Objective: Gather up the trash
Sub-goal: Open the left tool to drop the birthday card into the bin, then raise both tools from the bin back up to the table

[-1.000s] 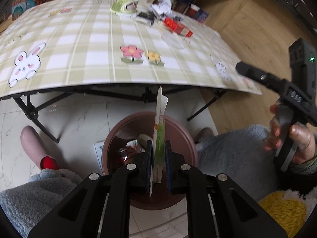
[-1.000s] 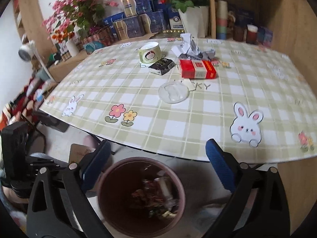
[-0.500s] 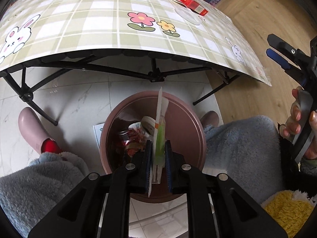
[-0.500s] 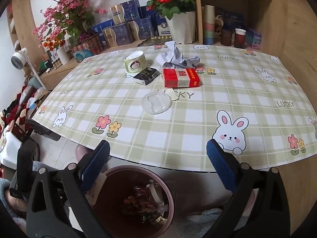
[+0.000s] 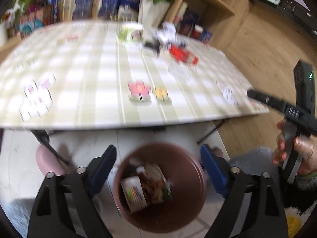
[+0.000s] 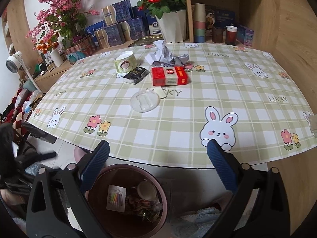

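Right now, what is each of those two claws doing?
Left gripper: fingers just opened, empty above the round brown bin.
Right gripper: open, empty.

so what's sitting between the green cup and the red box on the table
In the right wrist view, a small black packet lies between the green cup and the red box.

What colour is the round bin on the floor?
The round plastic bin is reddish-brown, like a flowerpot. It shows most sharply in the right wrist view.

left claw (image 5: 158,167) just opened, card pack (image 6: 116,198) now in bin (image 6: 158,182)
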Available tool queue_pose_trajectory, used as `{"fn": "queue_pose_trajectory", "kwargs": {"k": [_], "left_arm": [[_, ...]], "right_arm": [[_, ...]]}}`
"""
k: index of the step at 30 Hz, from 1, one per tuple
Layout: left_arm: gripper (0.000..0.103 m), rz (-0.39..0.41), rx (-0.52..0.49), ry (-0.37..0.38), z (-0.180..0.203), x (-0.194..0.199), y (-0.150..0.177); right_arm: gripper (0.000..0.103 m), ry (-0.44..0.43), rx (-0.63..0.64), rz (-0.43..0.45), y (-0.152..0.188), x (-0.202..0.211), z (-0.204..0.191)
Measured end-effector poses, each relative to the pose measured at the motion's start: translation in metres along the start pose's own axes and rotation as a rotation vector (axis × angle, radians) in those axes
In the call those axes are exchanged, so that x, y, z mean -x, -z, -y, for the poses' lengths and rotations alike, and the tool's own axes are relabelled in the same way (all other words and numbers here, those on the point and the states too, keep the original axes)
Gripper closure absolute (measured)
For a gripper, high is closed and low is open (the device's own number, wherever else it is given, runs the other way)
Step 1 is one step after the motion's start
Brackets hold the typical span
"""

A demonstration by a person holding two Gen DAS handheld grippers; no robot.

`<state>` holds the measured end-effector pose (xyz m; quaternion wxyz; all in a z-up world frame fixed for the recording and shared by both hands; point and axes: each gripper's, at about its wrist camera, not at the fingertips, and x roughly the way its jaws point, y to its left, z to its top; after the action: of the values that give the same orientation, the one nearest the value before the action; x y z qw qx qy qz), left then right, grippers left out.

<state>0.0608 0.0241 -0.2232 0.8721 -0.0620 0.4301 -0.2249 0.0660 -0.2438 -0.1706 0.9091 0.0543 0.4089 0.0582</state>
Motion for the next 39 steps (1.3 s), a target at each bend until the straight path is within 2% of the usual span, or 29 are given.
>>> {"fn": "queue_pose_trajectory", "kwargs": {"k": [6,12,18,39], "left_arm": [[0.006,0.147,-0.011,-0.092,-0.01,0.024,-0.03],[0.006,0.214,0.0,-0.167,-0.027,0.036,-0.052],[0.006,0.238,0.026,-0.2,-0.042,0.033,-0.071],[0.006,0.219,-0.004,-0.205,-0.063,-0.001,-0.11]], "right_arm": [[0.006,0.035,-0.012,-0.006,-0.002,-0.004,0.008],[0.006,0.066,0.002,-0.011,-0.008,-0.01,0.013],[0.006,0.087,-0.002,-0.021,-0.016,-0.019,0.019],[0.006,0.142,0.022,-0.055,-0.047,-0.063,0.034]]}}
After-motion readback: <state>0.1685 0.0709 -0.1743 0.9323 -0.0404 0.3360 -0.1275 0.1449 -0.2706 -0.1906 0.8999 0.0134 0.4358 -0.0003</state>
